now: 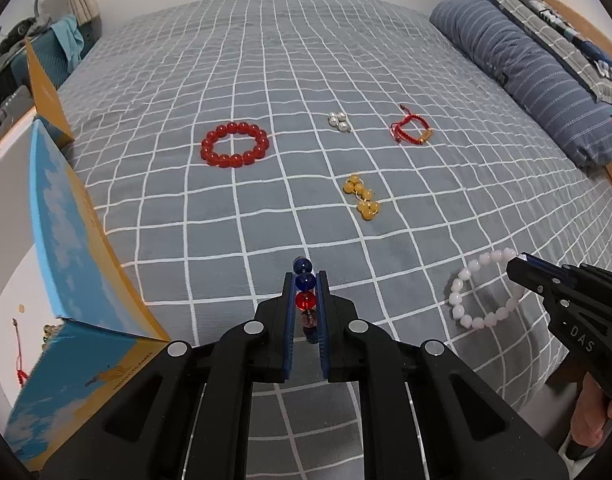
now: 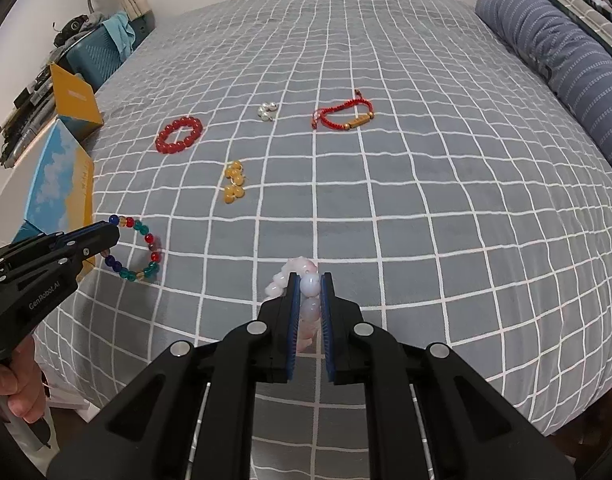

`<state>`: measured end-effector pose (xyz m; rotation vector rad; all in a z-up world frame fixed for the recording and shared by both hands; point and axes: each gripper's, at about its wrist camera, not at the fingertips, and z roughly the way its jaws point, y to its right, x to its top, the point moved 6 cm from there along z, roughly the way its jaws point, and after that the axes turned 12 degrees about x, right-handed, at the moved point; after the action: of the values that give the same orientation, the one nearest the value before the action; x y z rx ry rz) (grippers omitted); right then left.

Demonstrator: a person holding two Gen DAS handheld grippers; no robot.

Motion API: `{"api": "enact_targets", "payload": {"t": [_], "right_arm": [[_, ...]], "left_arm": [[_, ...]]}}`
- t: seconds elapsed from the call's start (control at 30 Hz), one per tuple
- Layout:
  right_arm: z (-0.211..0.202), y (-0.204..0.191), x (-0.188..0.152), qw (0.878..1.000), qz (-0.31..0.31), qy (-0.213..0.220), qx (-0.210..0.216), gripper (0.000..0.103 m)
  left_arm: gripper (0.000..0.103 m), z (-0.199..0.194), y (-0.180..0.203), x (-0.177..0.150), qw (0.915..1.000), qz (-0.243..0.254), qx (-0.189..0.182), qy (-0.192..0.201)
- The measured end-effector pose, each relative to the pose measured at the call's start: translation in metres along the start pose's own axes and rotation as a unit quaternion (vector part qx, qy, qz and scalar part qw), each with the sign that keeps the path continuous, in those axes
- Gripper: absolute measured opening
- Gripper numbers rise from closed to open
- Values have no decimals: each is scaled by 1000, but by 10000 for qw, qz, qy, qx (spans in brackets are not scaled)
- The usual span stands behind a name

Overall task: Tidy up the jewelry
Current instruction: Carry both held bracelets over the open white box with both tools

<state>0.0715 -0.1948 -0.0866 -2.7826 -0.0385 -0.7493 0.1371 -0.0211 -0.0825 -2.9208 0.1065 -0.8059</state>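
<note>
Left wrist view: left gripper angled downward, clamped on one multicoloured bead bracelet; ahead on the bedspread, one red bead bracelet, one pearl cluster, one red cord bracelet, one amber bead piece. Right wrist view: right gripper angled downward, clamped on one pale pink bead bracelet; same four pieces ahead, one open box far left.

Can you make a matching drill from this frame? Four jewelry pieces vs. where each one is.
Things:
1. multicolour bead bracelet
2. pale pink bead bracelet
3. red bead bracelet
4. red cord bracelet

Places:
A. on the bed, nearest the striped pillow
B. in the right claw
C. on the bed, nearest the box
D. in the left claw

Pairs: 1-D, 2-B, 3-C, 4-A
</note>
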Motion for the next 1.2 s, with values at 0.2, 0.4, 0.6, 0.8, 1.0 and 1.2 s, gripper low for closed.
{"api": "enact_targets", "payload": {"t": [0.2, 0.4, 0.6, 0.8, 1.0, 1.2], "right_arm": [[-6, -5, 9, 10000, -58, -19, 0, 10], [-17, -8, 21, 9999, -113, 67, -15, 10], [-25, -17, 31, 9997, -217, 125, -57, 10], [-33, -29, 46, 9990, -364, 245, -73, 10], [-41, -48, 62, 9980, -475, 403, 52, 10], [-46, -68, 76, 9967, -607, 512, 174, 10]], "left_arm": [[9, -13, -9, 5, 9999, -88, -48, 7], [9, -26, -19, 11, 9999, -138, 33, 90], [9, -34, -29, 17, 9997, -206, 77, 105], [9, -44, -38, 24, 9994, -290, 126, 167], [9, -58, -49, 34, 9988, -362, 179, 286], [9, -73, -67, 40, 9974, -513, 306, 408]]}}
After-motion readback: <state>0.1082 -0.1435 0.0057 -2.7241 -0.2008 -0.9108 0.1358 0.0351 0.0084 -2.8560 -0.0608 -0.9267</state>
